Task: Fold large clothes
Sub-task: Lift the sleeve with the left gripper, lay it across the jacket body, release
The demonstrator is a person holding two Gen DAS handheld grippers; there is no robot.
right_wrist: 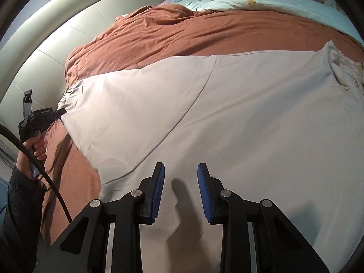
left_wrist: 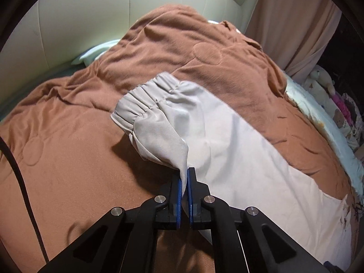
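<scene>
- My left gripper (left_wrist: 184,177) is clamped on a fold of the pale grey garment (left_wrist: 227,150), the blue pads (left_wrist: 179,188) pinching the cloth so it peaks up between them
- I hold it there, I judge, because this pinch sits just below the elasticated waistband (left_wrist: 141,104), a firm edge to lift and carry over for a fold
- My right gripper (right_wrist: 180,182) hangs over the broad flat part of the same garment (right_wrist: 227,118) with its jaws apart; nothing is between the blue pads (right_wrist: 159,188), and only their shadow falls on the cloth
- It looks set to take a second hold lower down, so both ends can travel together and the cloth does not sag
- In the right wrist view my left hand (right_wrist: 34,150) shows at the far left, gripping the handle, with the left tool's tip at the bunched end of the garment
- The garment lies spread across the brown blanket (left_wrist: 68,159), one long seam (right_wrist: 195,104) running diagonally over it and a lacy patch (right_wrist: 348,68) at its far corner
- The blanket gives a wide soft surface, though its wrinkles may drag the thin fabric
- Beyond it are a cream padded headboard (left_wrist: 91,18), a light blue printed quilt (right_wrist: 261,4), a curtain (left_wrist: 295,22) and a soft toy (left_wrist: 318,77)
- A black cable (right_wrist: 45,177) trails past my left hand
</scene>
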